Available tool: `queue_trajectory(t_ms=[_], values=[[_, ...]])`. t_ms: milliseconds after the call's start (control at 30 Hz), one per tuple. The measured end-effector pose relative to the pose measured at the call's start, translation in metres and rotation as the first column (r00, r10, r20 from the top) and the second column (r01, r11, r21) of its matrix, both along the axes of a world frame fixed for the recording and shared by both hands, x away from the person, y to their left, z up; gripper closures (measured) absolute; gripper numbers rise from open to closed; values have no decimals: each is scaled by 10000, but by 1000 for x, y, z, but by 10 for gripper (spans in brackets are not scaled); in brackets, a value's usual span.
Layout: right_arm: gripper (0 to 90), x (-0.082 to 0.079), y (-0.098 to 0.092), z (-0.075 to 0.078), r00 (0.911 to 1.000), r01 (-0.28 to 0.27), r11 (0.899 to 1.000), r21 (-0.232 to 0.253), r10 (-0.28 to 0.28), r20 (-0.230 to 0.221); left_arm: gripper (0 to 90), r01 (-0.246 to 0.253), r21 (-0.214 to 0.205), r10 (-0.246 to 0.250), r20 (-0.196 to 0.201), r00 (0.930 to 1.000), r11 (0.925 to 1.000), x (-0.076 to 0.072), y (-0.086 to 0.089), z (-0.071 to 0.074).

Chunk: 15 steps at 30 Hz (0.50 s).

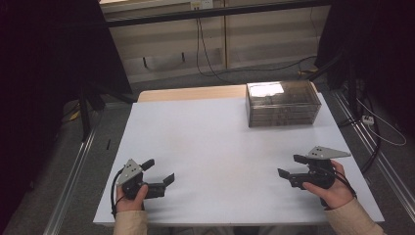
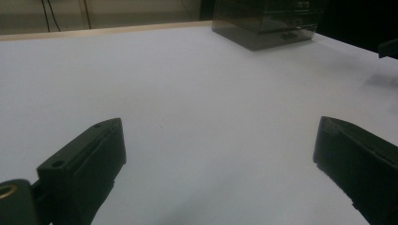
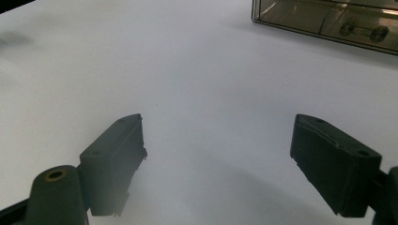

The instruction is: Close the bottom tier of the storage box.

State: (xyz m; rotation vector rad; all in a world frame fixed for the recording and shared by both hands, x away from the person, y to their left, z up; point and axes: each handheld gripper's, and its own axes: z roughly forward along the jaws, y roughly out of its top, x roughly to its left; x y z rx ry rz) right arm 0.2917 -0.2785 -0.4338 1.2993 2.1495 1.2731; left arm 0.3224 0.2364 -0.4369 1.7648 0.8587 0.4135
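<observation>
A smoky clear plastic drawer box (image 1: 283,104) stands at the back right of the white table (image 1: 205,142). It lies beyond both grippers, far ahead and to the right in the left gripper view (image 2: 267,23) and up at the right in the right gripper view (image 3: 328,18). My left gripper (image 1: 159,171) rests near the front left corner, held in a hand; its jaws stand wide apart over bare tabletop (image 2: 218,126). At the front right my right gripper (image 1: 288,165) points left, open as well, with nothing between its jaws (image 3: 218,122).
The box has stacked drawers with small round knobs (image 3: 361,30). Black curtains hang at both sides, and cables run over the floor behind the table. A wooden strip (image 1: 191,93) edges the table's far side. Metal rails flank it left and right.
</observation>
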Motion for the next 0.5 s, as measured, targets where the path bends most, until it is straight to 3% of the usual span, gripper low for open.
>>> queue_trajectory(t_ms=[500], values=[[173,-4,-7,-5,10000,98,10000,18,-98,10,28,10,12,-10,-18,10000,10000,0,0,0]])
